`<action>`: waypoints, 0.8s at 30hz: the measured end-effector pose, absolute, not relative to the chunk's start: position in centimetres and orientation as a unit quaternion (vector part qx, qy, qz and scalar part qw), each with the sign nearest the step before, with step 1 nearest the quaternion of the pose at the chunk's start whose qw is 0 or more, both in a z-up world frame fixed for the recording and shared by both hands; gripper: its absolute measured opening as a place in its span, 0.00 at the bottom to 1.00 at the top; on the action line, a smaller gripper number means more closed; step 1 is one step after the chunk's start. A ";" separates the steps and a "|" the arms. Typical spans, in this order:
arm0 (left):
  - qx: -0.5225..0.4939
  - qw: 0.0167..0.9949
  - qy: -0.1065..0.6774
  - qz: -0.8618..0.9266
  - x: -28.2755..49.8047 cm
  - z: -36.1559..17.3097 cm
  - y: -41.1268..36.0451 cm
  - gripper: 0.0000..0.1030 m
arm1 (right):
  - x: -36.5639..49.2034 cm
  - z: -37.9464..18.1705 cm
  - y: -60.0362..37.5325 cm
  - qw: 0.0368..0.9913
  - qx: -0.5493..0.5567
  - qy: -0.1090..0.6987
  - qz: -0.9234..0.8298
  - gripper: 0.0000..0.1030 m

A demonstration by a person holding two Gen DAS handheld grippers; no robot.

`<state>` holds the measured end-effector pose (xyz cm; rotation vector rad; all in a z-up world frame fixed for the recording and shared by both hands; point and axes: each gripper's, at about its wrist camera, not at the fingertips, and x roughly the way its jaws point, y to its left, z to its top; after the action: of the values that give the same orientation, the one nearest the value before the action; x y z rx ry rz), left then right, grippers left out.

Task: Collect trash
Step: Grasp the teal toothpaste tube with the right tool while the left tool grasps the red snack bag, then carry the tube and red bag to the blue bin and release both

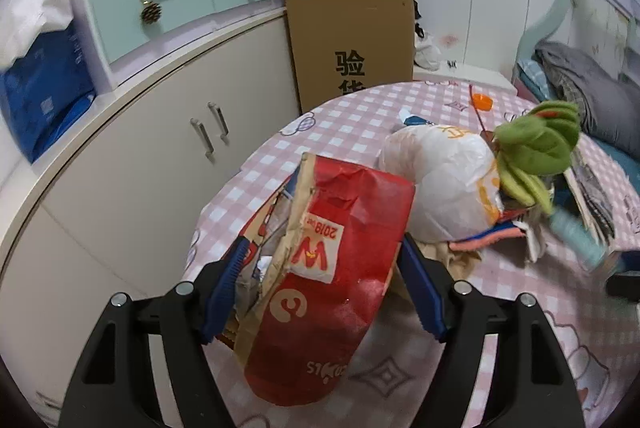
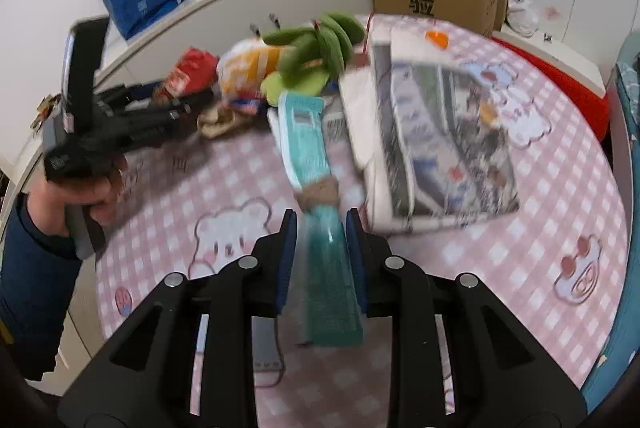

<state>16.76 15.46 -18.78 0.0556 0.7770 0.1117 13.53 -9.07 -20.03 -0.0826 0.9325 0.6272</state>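
Left gripper [image 1: 322, 270] grasps the torn red paper bag [image 1: 332, 284] over the near left of the pink checked table [image 1: 520, 340]. Right gripper [image 2: 321, 250] clamps a teal wrapper [image 2: 316, 187] above table centre, beside 1 magazine [image 2: 444, 143].
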 end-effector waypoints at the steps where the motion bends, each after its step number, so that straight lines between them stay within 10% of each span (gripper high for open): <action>1: 0.021 0.925 0.377 0.055 16.2 -18.7 15.6 0.70 | 13.5 -20.2 -9.0 0.844 -0.040 0.445 0.297 0.25; 24: -0.055 0.946 0.316 0.036 8.9 -12.9 14.0 0.70 | 13.1 -19.1 -11.3 0.848 0.008 0.412 0.333 0.22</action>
<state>8.91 13.99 -12.89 -0.1122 0.6444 0.0742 13.10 -11.25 -19.06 0.0175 0.8689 0.7017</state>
